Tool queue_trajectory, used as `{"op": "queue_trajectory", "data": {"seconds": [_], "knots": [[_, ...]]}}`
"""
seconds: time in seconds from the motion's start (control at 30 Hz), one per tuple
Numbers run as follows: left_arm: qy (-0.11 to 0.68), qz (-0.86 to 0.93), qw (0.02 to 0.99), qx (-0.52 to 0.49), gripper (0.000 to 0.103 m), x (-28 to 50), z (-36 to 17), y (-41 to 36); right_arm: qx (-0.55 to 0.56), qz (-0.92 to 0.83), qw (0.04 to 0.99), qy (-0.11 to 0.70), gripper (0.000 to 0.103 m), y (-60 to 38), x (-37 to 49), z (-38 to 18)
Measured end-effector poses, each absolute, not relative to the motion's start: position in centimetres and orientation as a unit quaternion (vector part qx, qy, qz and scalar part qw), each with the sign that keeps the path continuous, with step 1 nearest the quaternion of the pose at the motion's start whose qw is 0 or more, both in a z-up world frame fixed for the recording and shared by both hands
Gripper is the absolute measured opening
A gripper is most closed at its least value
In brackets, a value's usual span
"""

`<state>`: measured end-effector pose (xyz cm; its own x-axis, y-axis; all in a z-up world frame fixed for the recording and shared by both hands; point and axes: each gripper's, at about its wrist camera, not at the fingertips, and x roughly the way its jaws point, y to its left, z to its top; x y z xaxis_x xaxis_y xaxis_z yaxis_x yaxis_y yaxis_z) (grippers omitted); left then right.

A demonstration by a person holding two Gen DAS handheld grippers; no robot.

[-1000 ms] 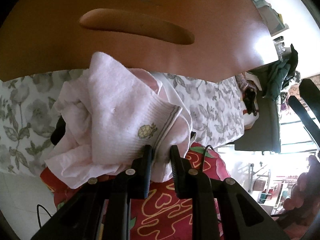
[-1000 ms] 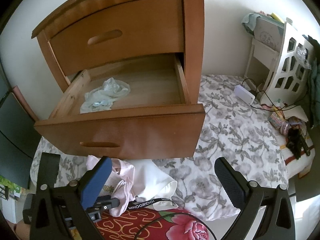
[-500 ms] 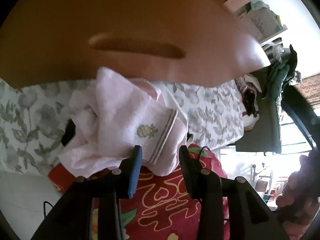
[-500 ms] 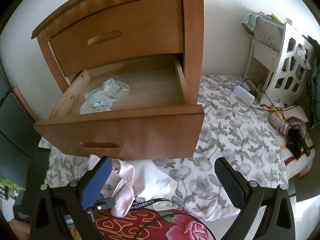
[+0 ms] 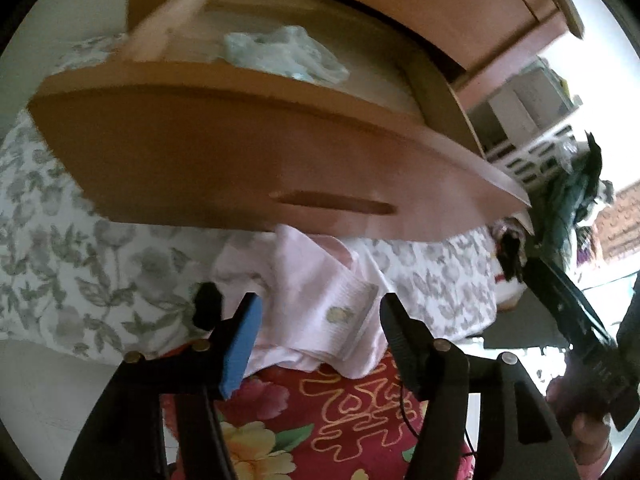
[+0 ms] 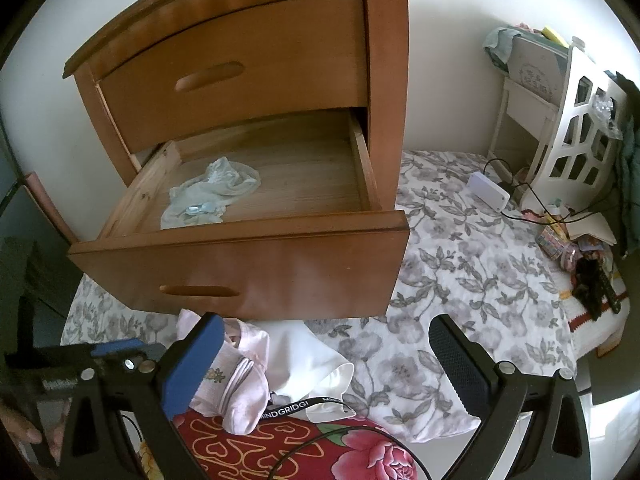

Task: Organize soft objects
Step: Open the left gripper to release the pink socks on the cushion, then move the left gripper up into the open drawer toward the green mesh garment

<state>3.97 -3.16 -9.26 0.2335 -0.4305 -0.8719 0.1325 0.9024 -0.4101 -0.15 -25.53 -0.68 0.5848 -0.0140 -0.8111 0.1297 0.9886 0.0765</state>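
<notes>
A pale pink sock [image 5: 320,304] with a small yellow motif lies on a pile of pink and white clothes [image 6: 296,356] on the bed, just under the open wooden drawer [image 5: 224,148]. My left gripper [image 5: 320,312] hovers above the sock, jaws opening, pads clear of the fabric and nothing held. Inside the drawer [image 6: 240,236] lies a crumpled light blue cloth [image 6: 212,190], also seen from the left wrist [image 5: 280,52]. My right gripper [image 6: 326,332] stands open and empty over the white cloth; its left finger hides part of the sock [image 6: 240,384].
The nightstand's upper drawer [image 6: 240,68] is shut. A floral bedspread [image 6: 460,272] covers the bed, with a red flowered blanket [image 6: 312,448] at the near edge. A white power strip [image 6: 488,196] with cables, a white shelf [image 6: 576,128] and small clutter sit at the right.
The left gripper let go of the pink sock, spread its jaws and rose, so its view now reaches into the drawer. The sock stayed on the pile. The right gripper has not moved.
</notes>
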Motion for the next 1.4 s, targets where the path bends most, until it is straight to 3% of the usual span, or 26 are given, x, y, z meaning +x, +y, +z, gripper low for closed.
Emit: {"op": "queue_trajectory", "data": {"seconds": [0.17,0.27,0.5,0.9,1.13,1.27,1.4], "knots": [[0.588,-0.156,0.783,-0.129,0.066,4.2,-9.0,-2.2,0.062,-0.038,0.887,0.456,0.103,-25.3,-0.1,-0.7],[0.585,-0.15,0.786,-0.134,0.078,4.3,-9.0,-1.7,0.061,-0.037,0.887,0.456,0.103,-25.3,-0.1,-0.8],[0.58,-0.145,0.79,-0.134,0.079,4.3,-8.8,-1.6,0.062,-0.038,0.886,0.458,0.103,-25.4,-0.1,-0.9],[0.566,-0.124,0.804,-0.134,0.092,4.4,-8.8,-0.8,0.062,-0.04,0.884,0.462,0.103,-25.4,-0.2,-1.4],[0.556,-0.128,0.811,-0.132,0.092,4.2,-8.1,-0.6,0.064,-0.04,0.883,0.463,0.103,-25.5,-0.1,-1.5],[0.548,-0.129,0.816,-0.129,0.1,4.1,-7.6,-0.4,0.064,-0.041,0.883,0.463,0.103,-25.5,-0.1,-1.5],[0.538,-0.13,0.823,-0.13,0.1,4.1,-7.1,-0.3,0.066,-0.042,0.883,0.463,0.103,-25.7,0.0,-1.7]]}}
